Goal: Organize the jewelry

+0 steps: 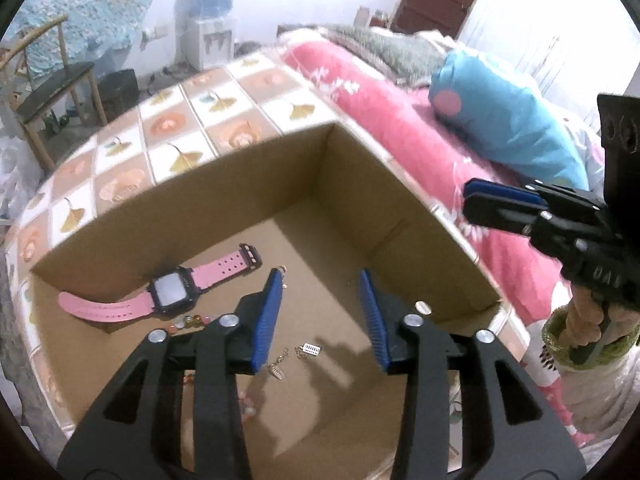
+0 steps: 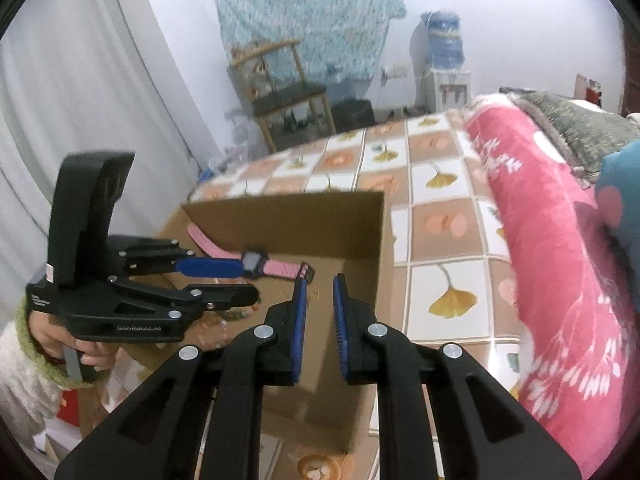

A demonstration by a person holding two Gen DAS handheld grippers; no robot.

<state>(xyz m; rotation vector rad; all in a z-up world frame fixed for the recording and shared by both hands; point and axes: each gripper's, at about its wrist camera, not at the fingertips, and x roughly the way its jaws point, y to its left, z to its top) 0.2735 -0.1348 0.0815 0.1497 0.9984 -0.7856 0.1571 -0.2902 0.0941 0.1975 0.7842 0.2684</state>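
An open cardboard box (image 1: 224, 196) sits on a tile-patterned cover. On its floor lie a pink-strapped watch (image 1: 168, 296), a string of coloured beads (image 1: 188, 322) and small gold earrings (image 1: 310, 350). My left gripper (image 1: 320, 274) hangs over the box with its blue pads apart and nothing between them. One more small gold piece lies just past its left fingertip. My right gripper (image 2: 320, 280) is over the box's right wall (image 2: 288, 220), jaws almost together and empty. The right wrist view also shows the watch (image 2: 256, 264) and the left gripper (image 2: 248, 280).
A rolled pink floral blanket (image 1: 400, 120) and a blue pillow (image 1: 504, 112) lie right of the box. Beyond the patterned cover (image 2: 448, 240) stand a wooden chair (image 2: 288, 92), a dark bin and a water dispenser (image 2: 444, 64). A person's hands in knit cuffs hold both grippers.
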